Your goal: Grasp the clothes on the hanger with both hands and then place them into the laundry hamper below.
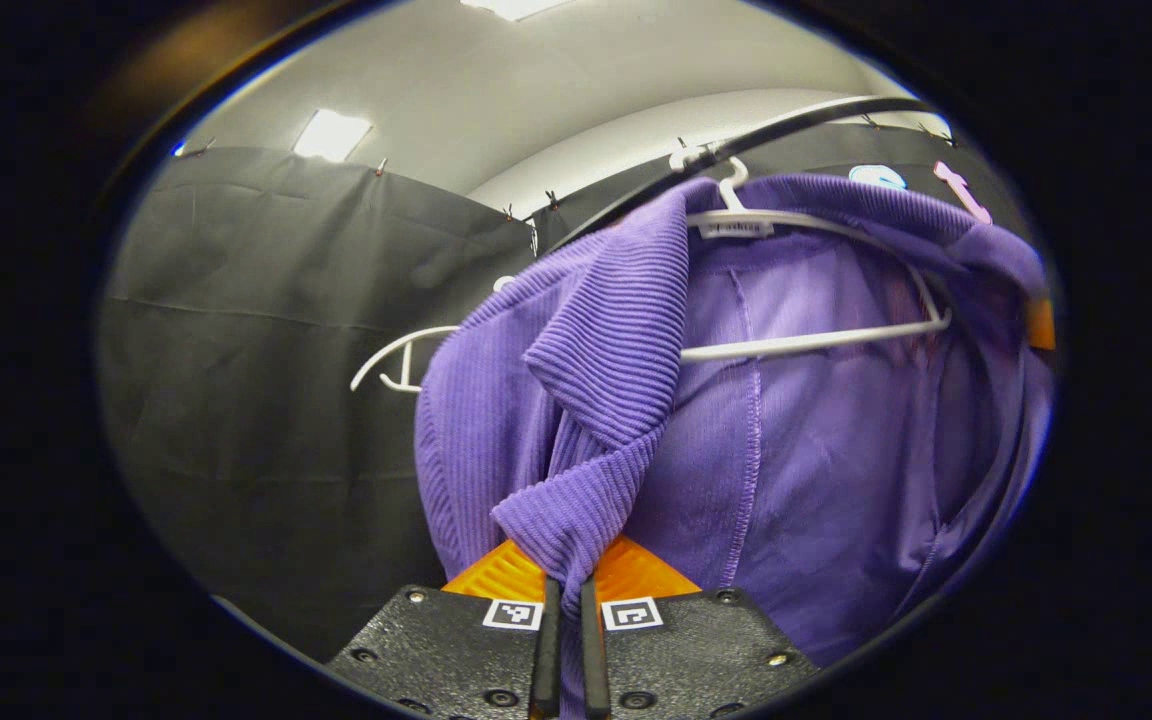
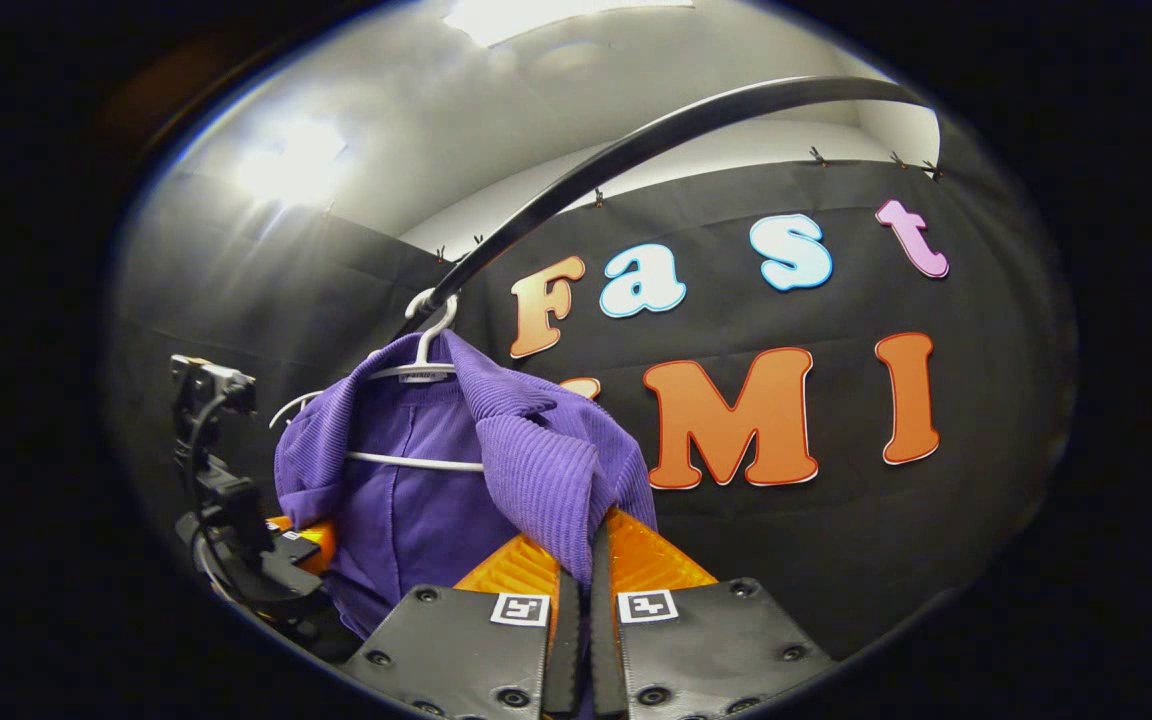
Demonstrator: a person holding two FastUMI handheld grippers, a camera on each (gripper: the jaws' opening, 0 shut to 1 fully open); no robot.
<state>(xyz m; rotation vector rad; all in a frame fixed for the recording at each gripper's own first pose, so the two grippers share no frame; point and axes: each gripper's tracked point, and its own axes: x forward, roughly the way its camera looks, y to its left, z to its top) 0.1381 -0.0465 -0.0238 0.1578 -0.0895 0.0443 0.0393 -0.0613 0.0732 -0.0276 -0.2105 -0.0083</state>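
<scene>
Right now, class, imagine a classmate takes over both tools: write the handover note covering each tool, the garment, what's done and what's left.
Left tool: shut on a fold of the purple garment.
Right tool: shut on the garment's other front edge.
Garment hangs on the white hanger, hooked over the black rail.
Done: both grasps.
Left: lift the garment off the hanger and lower it into the hamper below.

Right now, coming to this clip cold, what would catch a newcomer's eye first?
The purple ribbed garment dominates, draped over a white hanger that hooks on a dark curved rail near the booth's top. Each gripper has pinched a fold of it: the left gripper at the bottom of the left gripper view, the right gripper at the bottom of the right gripper view, jaws closed on fabric.
</scene>
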